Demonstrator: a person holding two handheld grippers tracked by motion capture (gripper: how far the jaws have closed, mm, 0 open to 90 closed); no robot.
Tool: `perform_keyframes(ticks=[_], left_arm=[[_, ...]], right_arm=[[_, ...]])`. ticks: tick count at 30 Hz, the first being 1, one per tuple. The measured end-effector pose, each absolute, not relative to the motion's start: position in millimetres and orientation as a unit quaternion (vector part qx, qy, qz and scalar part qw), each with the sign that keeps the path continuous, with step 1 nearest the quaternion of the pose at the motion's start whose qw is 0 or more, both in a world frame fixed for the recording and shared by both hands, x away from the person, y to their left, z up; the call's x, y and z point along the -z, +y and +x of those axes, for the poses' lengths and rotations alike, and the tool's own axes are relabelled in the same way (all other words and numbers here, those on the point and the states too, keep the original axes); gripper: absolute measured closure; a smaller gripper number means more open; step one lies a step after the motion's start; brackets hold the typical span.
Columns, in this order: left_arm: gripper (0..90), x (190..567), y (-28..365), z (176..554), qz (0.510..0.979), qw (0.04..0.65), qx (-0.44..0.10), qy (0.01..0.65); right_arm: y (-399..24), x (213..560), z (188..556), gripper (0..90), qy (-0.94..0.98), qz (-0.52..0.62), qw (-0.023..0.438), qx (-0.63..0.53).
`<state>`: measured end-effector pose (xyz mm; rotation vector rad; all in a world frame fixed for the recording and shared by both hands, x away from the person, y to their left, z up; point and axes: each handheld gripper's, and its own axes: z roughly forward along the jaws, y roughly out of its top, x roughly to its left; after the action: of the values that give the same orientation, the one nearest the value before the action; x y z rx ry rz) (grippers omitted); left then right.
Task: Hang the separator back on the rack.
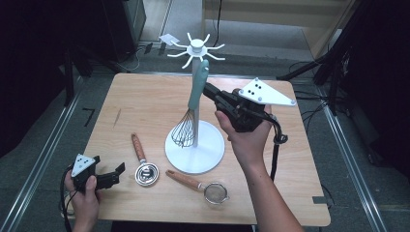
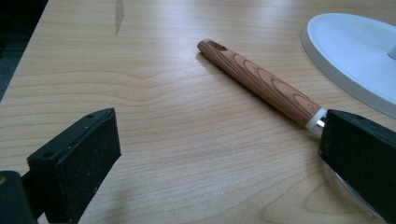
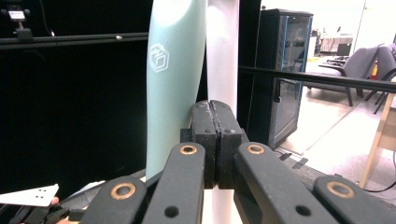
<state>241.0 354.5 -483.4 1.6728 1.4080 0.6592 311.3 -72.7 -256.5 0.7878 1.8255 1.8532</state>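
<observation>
1. Right tool point(image 1: 209, 90): jaws pressed together, empty, just beside the whisk point(image 1: 189, 116) handle.
2. Whisk: mint handle, wire head, hanging on the white stand point(image 1: 196, 145) at mid-desk point(image 1: 145, 101).
3. Step, by judgement: hanging done; next, back away.
4. Left tool point(image 1: 113, 175): spread, idle near the wooden-handled utensil point(image 2: 261, 84).

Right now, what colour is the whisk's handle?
Pale mint green; the whisk's handle shows best in the right gripper view.

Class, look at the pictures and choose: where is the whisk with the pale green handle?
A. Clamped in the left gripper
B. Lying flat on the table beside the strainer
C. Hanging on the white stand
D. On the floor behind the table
C: the whisk hangs upright along the post of the white stand, wires above the base.
</observation>
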Motion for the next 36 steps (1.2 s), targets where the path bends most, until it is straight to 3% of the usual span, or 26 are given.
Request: perform_keyframes(ticks=[36], left_arm=[[0.0, 483.7, 355.1, 241.2, 0.662, 0.419, -0.255, 0.566]], right_arm=[[-65.6, 257.9, 304.7, 90.0, 0.677, 0.271, 0.215, -0.650]])
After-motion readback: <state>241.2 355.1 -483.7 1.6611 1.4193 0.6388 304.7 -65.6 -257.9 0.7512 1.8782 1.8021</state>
